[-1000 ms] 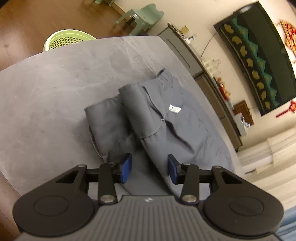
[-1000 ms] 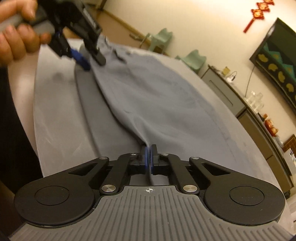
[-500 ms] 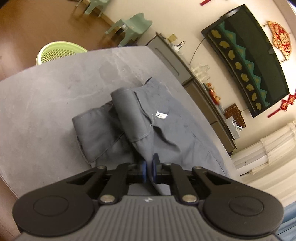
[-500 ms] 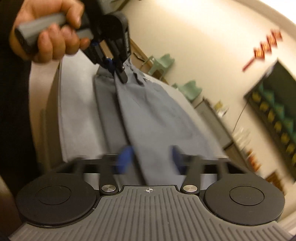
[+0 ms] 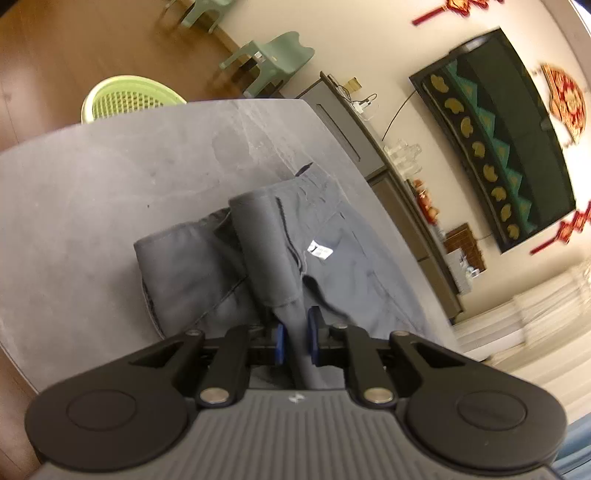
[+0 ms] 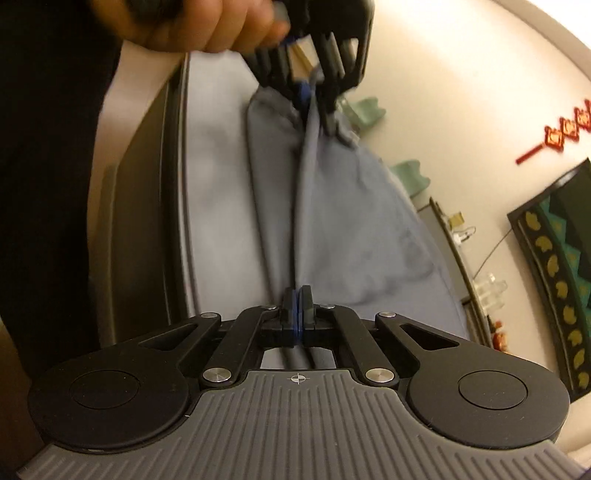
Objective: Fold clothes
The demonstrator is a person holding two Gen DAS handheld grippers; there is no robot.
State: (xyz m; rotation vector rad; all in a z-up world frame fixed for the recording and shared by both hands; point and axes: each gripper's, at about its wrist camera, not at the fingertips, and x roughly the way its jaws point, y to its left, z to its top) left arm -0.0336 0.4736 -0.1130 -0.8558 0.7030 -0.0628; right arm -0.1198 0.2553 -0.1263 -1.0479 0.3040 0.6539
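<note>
A grey garment (image 5: 351, 258) with a white label lies partly folded on the grey table (image 5: 92, 221). My left gripper (image 5: 295, 332) has a raised fold of the cloth between its blue pads; the jaws are opening slightly but still pinch it. In the right wrist view the garment (image 6: 351, 221) rises in a taut ridge. The ridge runs from my right gripper (image 6: 297, 299), shut on the near edge, up to the left gripper (image 6: 308, 92), which a hand (image 6: 221, 26) holds.
A green laundry basket (image 5: 125, 98) stands on the wooden floor beyond the table's far edge, with green chairs (image 5: 280, 55) behind it. A low cabinet (image 5: 351, 136) runs along the wall. The person's dark clothing (image 6: 44, 147) fills the left of the right wrist view.
The left gripper closed on a fold of the garment. The right gripper opened, shifted and rolled, then shut again on the cloth edge, which now stretches taut between both grippers.
</note>
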